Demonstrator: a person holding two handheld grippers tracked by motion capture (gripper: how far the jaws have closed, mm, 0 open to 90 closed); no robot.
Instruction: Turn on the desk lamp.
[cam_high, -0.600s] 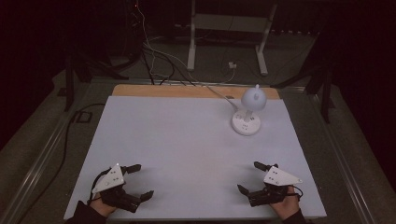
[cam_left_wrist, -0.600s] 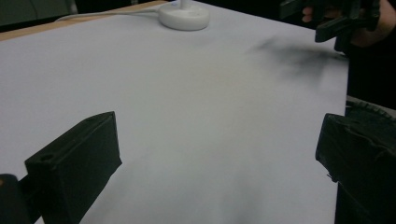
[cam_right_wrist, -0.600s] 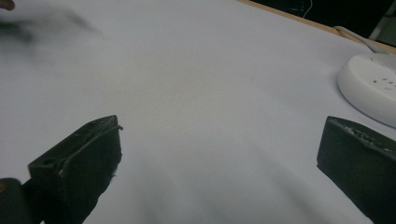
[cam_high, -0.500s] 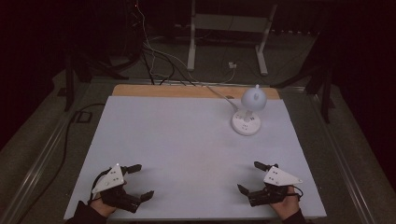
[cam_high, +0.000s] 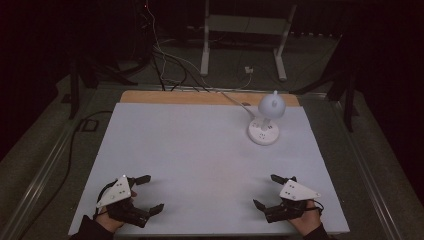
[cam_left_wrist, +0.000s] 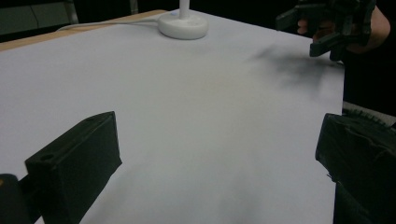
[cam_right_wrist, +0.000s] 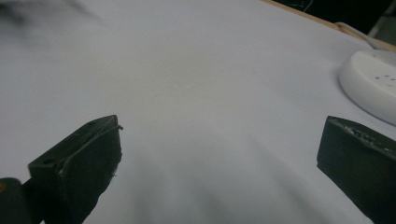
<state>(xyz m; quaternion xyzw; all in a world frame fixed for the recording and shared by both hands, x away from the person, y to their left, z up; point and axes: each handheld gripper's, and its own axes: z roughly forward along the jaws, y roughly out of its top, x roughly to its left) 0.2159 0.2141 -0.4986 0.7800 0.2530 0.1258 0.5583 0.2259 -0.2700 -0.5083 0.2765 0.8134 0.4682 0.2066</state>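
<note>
A small white desk lamp (cam_high: 265, 122) with a round base and a bulb-shaped head stands at the far right of the white table top (cam_high: 200, 150); its base appears in the left gripper view (cam_left_wrist: 183, 24) and the right gripper view (cam_right_wrist: 371, 84). My left gripper (cam_high: 150, 194) rests near the front left edge, open and empty. My right gripper (cam_high: 267, 192) rests near the front right edge, also open and empty. In the left gripper view the right gripper (cam_left_wrist: 322, 25) is seen far off, held by a hand.
A white cable (cam_high: 235, 100) runs from the lamp over the wooden strip (cam_high: 200, 97) at the table's far edge. Beyond the table lie dark floor, loose cables (cam_high: 165, 60) and a white metal stand (cam_high: 240, 35). A metal rail (cam_high: 45, 165) runs along the left side.
</note>
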